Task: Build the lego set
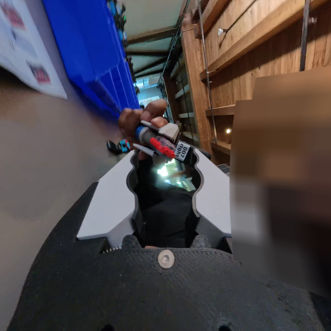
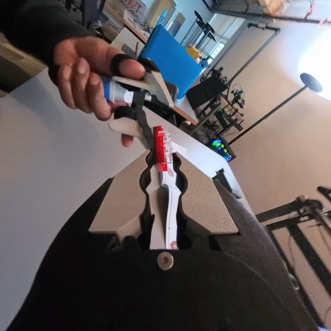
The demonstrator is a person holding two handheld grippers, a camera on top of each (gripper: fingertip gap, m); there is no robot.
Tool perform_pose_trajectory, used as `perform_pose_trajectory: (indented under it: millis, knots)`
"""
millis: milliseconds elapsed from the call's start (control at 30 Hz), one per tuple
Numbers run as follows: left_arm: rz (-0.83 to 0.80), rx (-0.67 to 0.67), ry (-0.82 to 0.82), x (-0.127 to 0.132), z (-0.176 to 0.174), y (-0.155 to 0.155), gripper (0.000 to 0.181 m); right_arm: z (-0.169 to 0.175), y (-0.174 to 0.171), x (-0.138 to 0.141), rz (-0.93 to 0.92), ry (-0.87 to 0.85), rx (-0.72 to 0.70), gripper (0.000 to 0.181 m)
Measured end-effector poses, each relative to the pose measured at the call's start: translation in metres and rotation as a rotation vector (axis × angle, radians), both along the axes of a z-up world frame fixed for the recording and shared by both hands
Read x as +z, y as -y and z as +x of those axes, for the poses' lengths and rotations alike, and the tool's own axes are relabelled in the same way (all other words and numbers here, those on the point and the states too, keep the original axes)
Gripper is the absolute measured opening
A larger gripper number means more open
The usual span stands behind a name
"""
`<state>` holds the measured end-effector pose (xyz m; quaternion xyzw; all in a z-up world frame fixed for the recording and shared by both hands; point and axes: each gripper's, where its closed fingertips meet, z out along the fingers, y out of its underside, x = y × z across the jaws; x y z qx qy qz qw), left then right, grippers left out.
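Note:
A small lego assembly of red bricks (image 2: 160, 148) with clear bricks (image 2: 168, 143) on one side is clamped between my right gripper's (image 2: 162, 154) tips, held above the white table (image 2: 44, 170). My left gripper (image 1: 164, 154) is open, and its white fingers (image 1: 114, 193) stand wide apart around the assembly (image 1: 162, 148) and the right gripper's tip. In the right wrist view the left gripper (image 2: 148, 111), held by a hand (image 2: 80, 75), has one black pad against the red side. Its other finger stands well away.
A blue bin (image 1: 86, 50) (image 2: 170, 68) and a printed instruction sheet (image 1: 23, 53) (image 2: 169, 206) lie on the table. Small teal and black parts (image 1: 121, 145) sit farther off. Wooden shelving (image 1: 232, 62) is on one side, and racks and stands (image 2: 223, 107) are beyond the table edge. The grippers are tip to tip, or close to it.

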<state>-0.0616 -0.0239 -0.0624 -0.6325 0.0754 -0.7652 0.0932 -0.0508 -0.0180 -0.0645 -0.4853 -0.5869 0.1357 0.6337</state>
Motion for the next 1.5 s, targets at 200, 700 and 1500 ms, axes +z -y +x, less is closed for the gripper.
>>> perform_pose_trajectory:
  millis: [200,700,1500]
  knots:
    - [0.902,0.174,-0.172,0.007,-0.018,-0.013,0.062,-0.003,-0.004,0.008,-0.228,-0.081,-0.013,0.021]
    - [1.736,0.056,-0.197,-0.003,0.006,0.001,0.031,-0.011,0.002,-0.001,-0.457,-0.089,0.015,0.021]
    - [1.543,-0.117,0.103,-0.012,0.006,0.012,0.018,-0.013,0.018,-0.006,-0.381,-0.170,0.201,0.026]
